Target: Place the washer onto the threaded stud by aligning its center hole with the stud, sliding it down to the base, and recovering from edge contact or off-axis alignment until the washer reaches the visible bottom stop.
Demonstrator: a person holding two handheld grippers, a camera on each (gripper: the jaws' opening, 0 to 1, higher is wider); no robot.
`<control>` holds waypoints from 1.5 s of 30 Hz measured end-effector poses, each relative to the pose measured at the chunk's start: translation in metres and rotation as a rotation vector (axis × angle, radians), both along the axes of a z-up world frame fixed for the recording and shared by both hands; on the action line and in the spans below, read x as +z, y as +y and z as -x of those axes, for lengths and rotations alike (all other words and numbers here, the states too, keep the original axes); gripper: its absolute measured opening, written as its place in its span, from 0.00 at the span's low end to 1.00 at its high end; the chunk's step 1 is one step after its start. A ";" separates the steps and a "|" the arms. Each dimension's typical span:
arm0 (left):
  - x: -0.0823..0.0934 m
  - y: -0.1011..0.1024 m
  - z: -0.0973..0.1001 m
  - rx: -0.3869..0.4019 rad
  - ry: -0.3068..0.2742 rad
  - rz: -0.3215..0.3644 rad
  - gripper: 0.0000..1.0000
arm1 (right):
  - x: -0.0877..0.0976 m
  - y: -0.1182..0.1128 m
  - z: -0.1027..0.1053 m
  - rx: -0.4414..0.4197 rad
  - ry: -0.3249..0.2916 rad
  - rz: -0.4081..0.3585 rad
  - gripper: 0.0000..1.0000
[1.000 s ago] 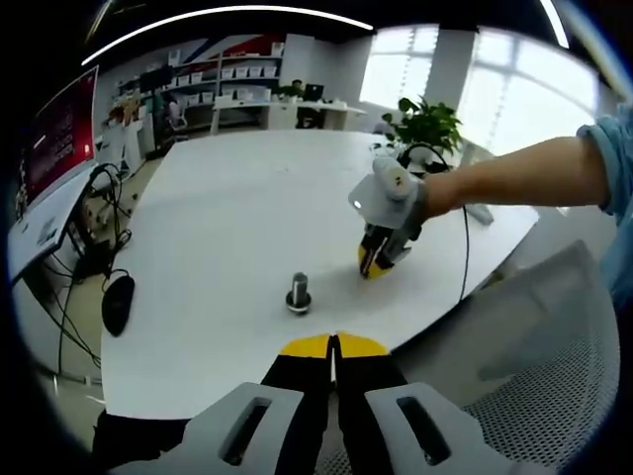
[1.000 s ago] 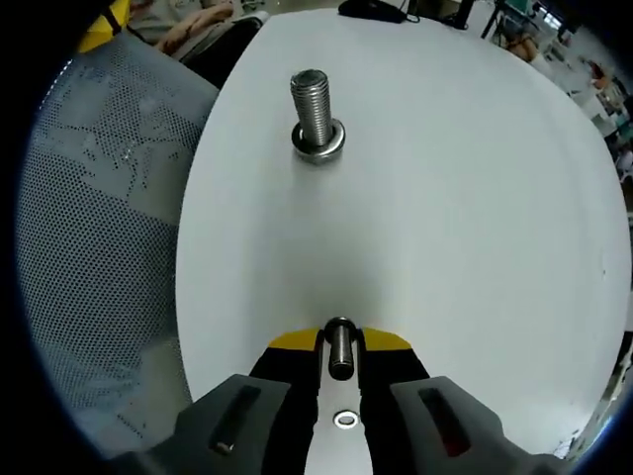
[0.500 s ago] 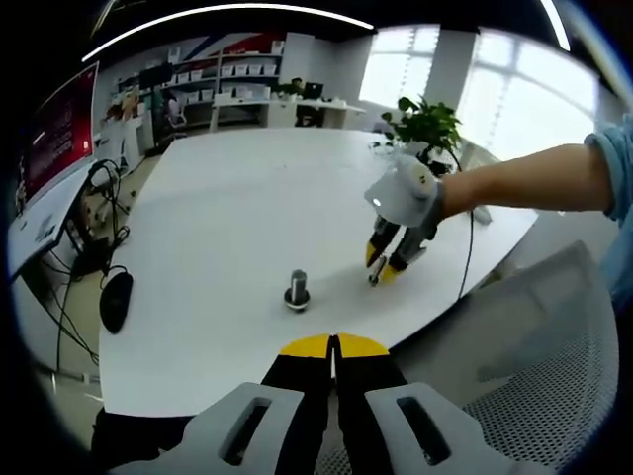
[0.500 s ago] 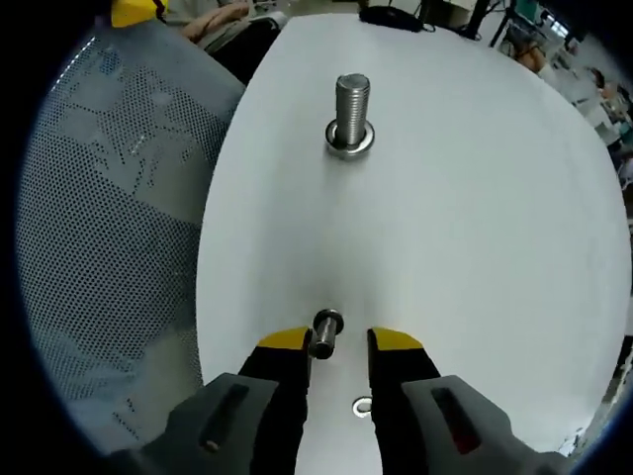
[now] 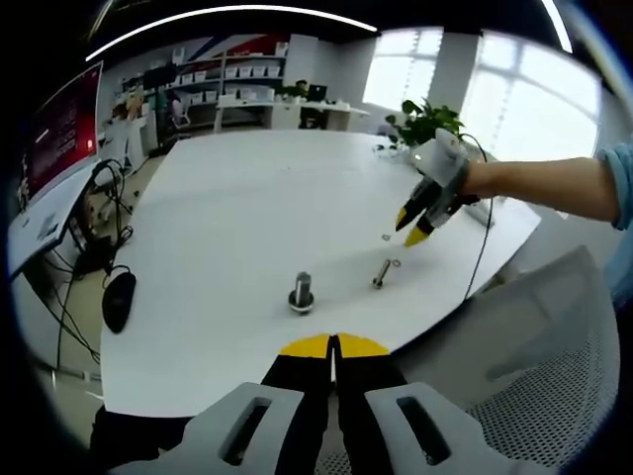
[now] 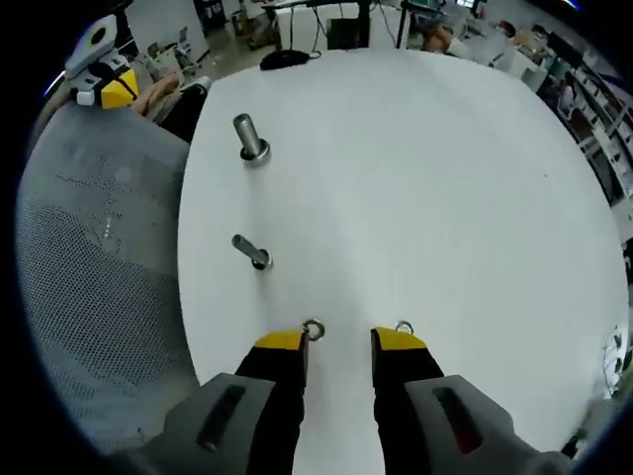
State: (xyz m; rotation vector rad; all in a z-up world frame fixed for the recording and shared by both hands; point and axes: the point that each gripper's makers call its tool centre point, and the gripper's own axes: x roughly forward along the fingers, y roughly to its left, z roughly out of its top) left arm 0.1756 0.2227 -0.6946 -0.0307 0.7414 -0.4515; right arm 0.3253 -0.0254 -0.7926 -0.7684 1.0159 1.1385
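Two small washers lie flat on the white desk (image 6: pixel 445 178) right at the tips of the right tongs (image 6: pixel 339 341): one washer (image 6: pixel 314 330) sits just beside the inner edge of the left yellow tip, the other washer (image 6: pixel 404 328) just beyond the right yellow tip. Neither is held; the right tongs stand open with bare desk between the tips. In the left gripper view one small ring (image 5: pixel 386 237) shows faintly on the desk just below those tongs (image 5: pixel 413 227).

Farther along the desk from the right tongs, a loose bolt (image 6: pixel 252 251) lies tipped over on its side, and beyond it the threaded stud (image 6: pixel 247 138) stands upright on its wide base ring near the desk's edge. In the left gripper view the stud (image 5: pixel 302 293) is in the middle of the desk, with the loose bolt (image 5: pixel 382 273) to its right, well apart.

The person's hand (image 5: pixel 479 178) holds the right tongs angled down toward the desk, forearm reaching in from the right, a blue sleeve (image 5: pixel 619 178) at the edge. The left tongs (image 5: pixel 334 346) are closed on nothing, yellow tips together, hanging off the near edge. A mesh chair (image 6: pixel 99 257) stands beside the desk.
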 end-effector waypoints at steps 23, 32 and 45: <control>-0.001 0.012 -0.004 0.070 0.000 -0.010 0.00 | -0.046 0.021 0.025 0.134 0.058 0.045 0.25; -0.001 0.014 -0.005 0.080 0.000 -0.004 0.00 | -0.051 0.020 0.021 0.231 0.012 0.160 0.21; 0.000 0.014 -0.006 0.078 -0.007 -0.003 0.00 | -0.052 0.020 0.021 0.244 -0.005 0.200 0.15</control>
